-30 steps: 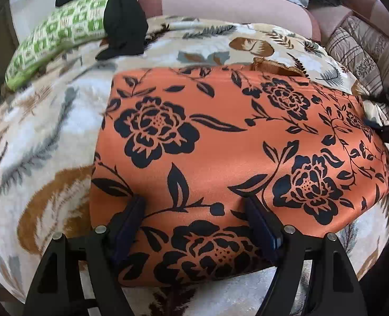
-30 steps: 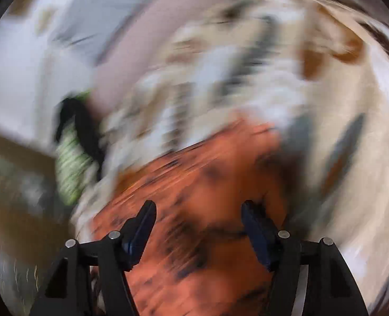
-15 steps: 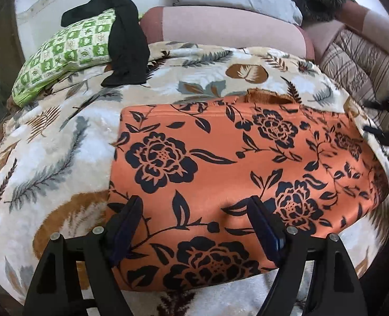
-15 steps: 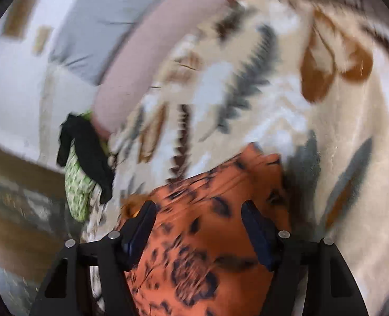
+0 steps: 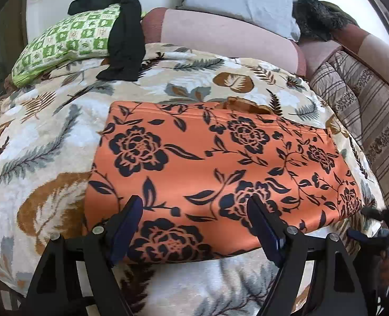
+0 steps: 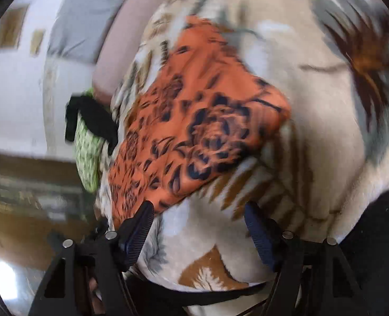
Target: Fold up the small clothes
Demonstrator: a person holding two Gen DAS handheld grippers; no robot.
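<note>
An orange floral garment [image 5: 220, 168] lies folded flat on the leaf-patterned blanket [image 5: 44, 142]. The left gripper [image 5: 194, 226] hangs over its near edge, jaws wide and empty. A black cloth [image 5: 126, 39] drapes over the green checked pillow [image 5: 62, 42] behind.

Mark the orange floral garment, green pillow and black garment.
orange floral garment [image 5: 220, 163], left wrist view, centre of the cloth
green pillow [image 5: 62, 42], left wrist view, top face
black garment [image 5: 126, 39], left wrist view, draped middle
</note>
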